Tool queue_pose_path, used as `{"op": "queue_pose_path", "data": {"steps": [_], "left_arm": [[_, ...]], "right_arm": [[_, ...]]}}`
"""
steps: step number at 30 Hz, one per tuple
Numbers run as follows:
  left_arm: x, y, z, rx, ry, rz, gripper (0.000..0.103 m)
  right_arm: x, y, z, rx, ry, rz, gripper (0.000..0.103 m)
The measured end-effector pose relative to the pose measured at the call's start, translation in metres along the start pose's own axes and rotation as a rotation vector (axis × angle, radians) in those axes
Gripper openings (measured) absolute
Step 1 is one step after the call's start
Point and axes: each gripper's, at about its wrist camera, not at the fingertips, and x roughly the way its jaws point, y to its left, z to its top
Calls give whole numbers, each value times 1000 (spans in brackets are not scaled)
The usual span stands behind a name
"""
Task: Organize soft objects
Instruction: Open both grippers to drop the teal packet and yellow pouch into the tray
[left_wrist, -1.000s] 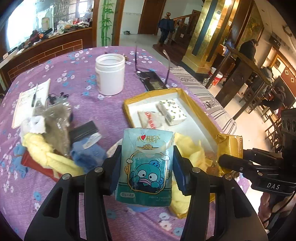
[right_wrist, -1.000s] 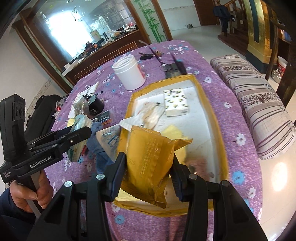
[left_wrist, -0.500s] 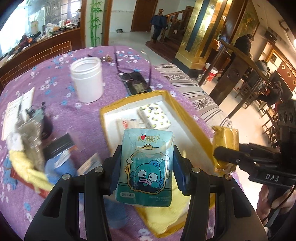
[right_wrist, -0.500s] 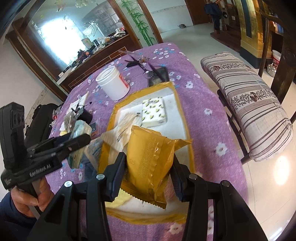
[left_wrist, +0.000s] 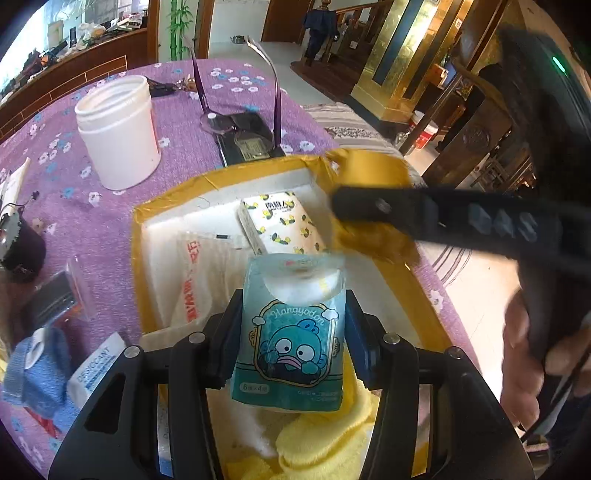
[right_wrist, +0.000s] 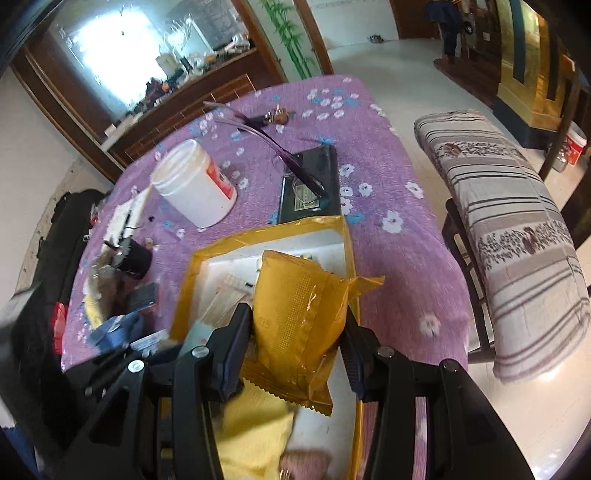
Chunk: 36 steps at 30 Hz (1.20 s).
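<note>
Here, the left gripper (left_wrist: 291, 332) clamps the blue tissue pack (left_wrist: 291, 332) upright above the yellow-rimmed tray (left_wrist: 137, 236), its bare floor directly below. The right gripper (right_wrist: 295, 347) grips a gold foil packet (right_wrist: 299, 317) over the tray's far side.

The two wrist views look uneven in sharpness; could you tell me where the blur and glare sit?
Left wrist view: the tissue pack is sharp, the right gripper crossing the frame is motion-smeared. Right wrist view: the gold packet is crisp, the window is blown out, and the lower left edge smears.

The right gripper (right_wrist: 293, 345) clamps a golden pouch (right_wrist: 299, 328) above the yellow-rimmed tray (right_wrist: 350, 258) on the purple floral tablecloth (right_wrist: 388, 166).
</note>
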Motion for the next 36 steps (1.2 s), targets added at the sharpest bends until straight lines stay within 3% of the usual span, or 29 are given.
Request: {"op": "queue_pose_path", "data": {"steps": [12,15,20,36], "left_arm": [[5,-15,-4,55,8,0,51],[10,-12,-2,28,52,-29,51],[9,-7,1,-36,69,-68,51],[-14,-4,-2,-48,64,-129,53]], "right_arm": [[38,1,17,-9,68,-20,47],[33,1,18,-7,54,-13,51],[17,1,18,3,9,13,70],[-27,-16,-1,134,-77,79,70]]}}
